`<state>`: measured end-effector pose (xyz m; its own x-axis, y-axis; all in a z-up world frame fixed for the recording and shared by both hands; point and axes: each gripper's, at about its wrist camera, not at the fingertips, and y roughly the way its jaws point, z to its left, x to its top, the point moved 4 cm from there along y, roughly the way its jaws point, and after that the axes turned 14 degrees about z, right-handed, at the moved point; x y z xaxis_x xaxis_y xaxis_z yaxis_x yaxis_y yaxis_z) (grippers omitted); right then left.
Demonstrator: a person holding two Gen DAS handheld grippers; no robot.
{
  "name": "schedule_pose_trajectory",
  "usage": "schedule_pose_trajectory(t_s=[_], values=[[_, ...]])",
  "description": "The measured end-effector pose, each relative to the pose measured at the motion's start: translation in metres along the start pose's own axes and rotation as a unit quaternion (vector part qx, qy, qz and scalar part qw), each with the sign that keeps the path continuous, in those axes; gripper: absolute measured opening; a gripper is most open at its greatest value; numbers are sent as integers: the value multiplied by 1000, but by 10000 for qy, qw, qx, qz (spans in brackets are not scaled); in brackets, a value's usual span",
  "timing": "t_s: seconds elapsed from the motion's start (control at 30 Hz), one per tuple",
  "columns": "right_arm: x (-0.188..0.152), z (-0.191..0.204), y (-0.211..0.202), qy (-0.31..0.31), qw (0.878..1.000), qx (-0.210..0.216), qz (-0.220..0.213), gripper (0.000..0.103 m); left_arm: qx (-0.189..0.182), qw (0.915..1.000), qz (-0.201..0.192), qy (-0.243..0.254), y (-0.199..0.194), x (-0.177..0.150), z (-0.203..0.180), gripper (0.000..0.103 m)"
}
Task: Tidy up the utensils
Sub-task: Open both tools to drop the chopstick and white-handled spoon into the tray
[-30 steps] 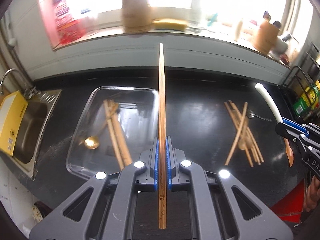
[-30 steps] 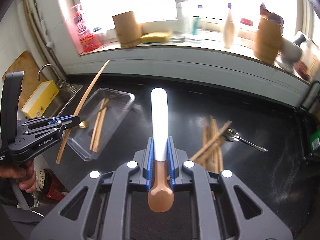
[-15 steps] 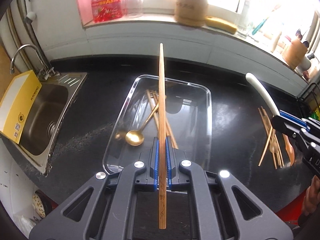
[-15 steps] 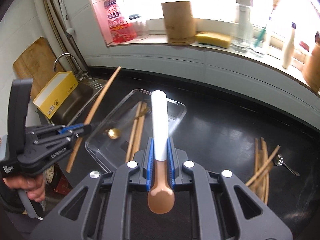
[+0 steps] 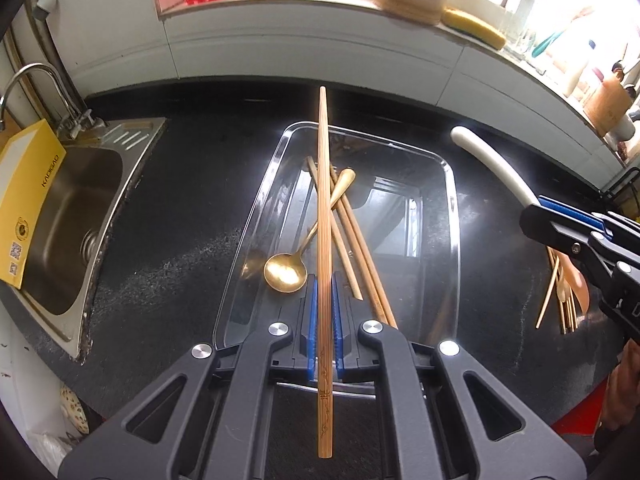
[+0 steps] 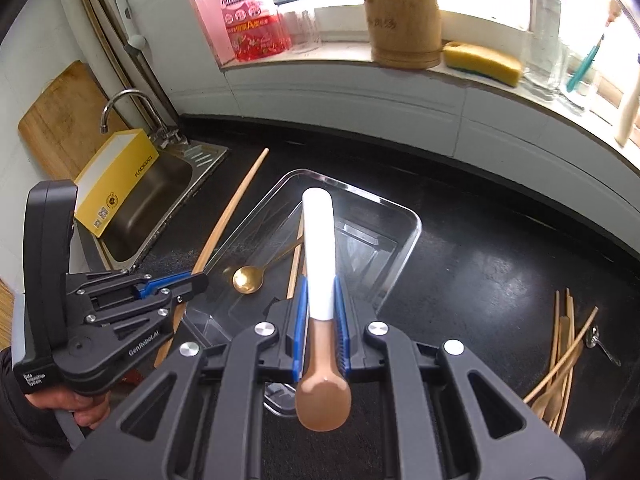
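Observation:
My left gripper (image 5: 323, 280) is shut on a long wooden chopstick (image 5: 323, 200), held over the clear plastic tray (image 5: 450, 216). The tray holds a gold spoon (image 5: 285, 272) and a few wooden chopsticks (image 5: 360, 248). My right gripper (image 6: 320, 284) is shut on a spoon with a white handle and brown bowl (image 6: 318, 240), above the tray's near right side (image 6: 404, 248). In the right wrist view the left gripper (image 6: 196, 278) and its chopstick (image 6: 228, 216) hang over the tray's left edge. In the left wrist view the right gripper (image 5: 532, 208) shows at the right.
A pile of wooden chopsticks and a spoon (image 6: 564, 352) lies on the black counter at the right, with a metal spoon (image 6: 598, 340). A steel sink (image 5: 68, 216) with a yellow box (image 5: 24, 208) lies left. A sponge (image 6: 482, 60), bamboo holder (image 6: 400, 12) and bottles line the sill.
Both grippers have swung left from the loose pile toward the tray and come closer above it, each still holding its utensil.

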<state>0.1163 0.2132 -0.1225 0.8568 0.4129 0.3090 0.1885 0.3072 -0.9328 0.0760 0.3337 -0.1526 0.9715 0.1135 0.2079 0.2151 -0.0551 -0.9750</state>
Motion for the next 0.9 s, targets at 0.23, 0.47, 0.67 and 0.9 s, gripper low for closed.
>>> schedule_pose_trajectory(t_s=[0.23,0.47,0.67,0.9], values=[[21,2,42,-28,9991,121,417,14,73,9997,251,-12,32,14,4,6],[34,-6,81,139,9957,343,846,14,95,9982,598,54,65,19,2,6],[41,-9,97,150,9945,416,954,14,68,9972,746,28,79,20,1,6],[54,-16,112,298,9912,703,1086,14,-152,9966,803,-60,91,26,5,8]])
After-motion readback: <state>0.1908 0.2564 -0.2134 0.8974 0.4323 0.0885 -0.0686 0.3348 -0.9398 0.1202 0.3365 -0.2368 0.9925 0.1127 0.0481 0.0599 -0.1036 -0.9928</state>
